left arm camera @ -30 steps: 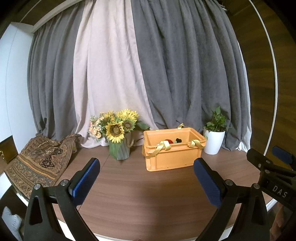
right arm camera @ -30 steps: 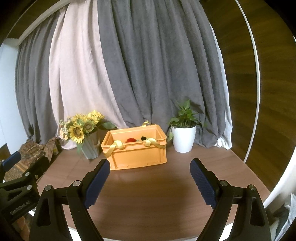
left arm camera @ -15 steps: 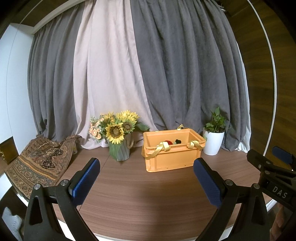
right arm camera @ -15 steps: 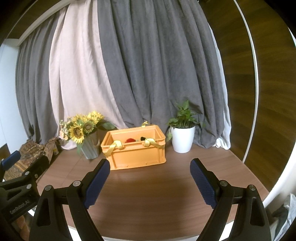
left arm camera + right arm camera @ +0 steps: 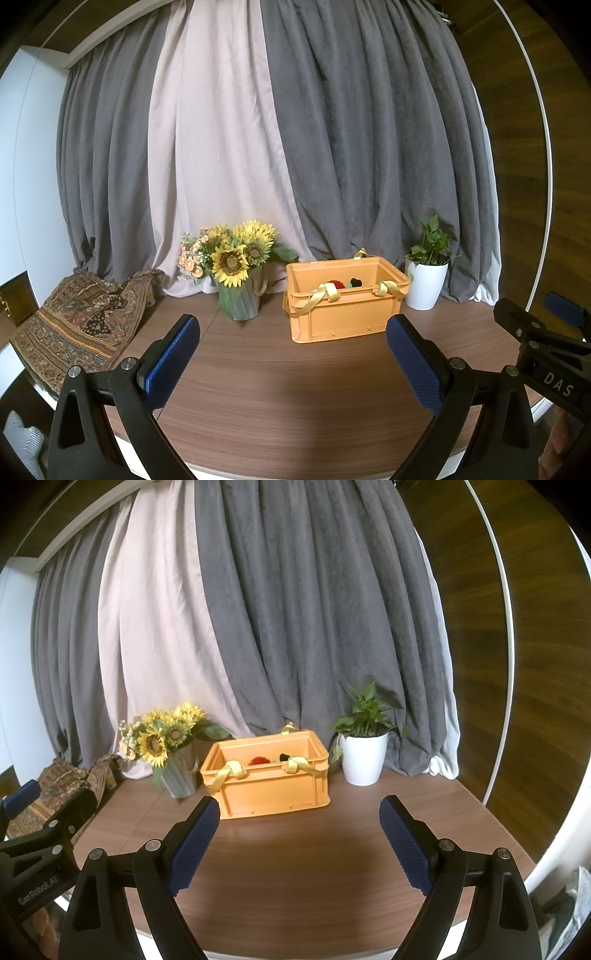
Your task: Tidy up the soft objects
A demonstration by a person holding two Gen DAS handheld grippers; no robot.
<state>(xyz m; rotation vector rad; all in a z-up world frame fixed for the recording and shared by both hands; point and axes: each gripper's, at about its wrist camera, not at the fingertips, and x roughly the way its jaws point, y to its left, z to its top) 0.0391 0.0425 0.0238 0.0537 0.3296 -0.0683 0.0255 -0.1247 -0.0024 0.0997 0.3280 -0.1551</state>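
An orange crate (image 5: pixel 343 314) (image 5: pixel 273 790) with yellow ribbon handles stands at the back of the round wooden table (image 5: pixel 277 387). Inside it a red soft object (image 5: pixel 337 283) (image 5: pixel 258 760) and a dark one (image 5: pixel 355 282) (image 5: pixel 283 756) peek over the rim. My left gripper (image 5: pixel 291 362) hovers open above the table's near side, well short of the crate, nothing between its blue pads. My right gripper (image 5: pixel 299 843) is likewise open and empty, facing the crate from the same distance. Each gripper shows at the edge of the other's view.
A vase of sunflowers (image 5: pixel 236 269) (image 5: pixel 166 746) stands left of the crate. A potted plant in a white pot (image 5: pixel 426 277) (image 5: pixel 364 753) stands to its right. A patterned cloth (image 5: pixel 77 325) drapes over the table's left edge. Grey and pale curtains hang behind.
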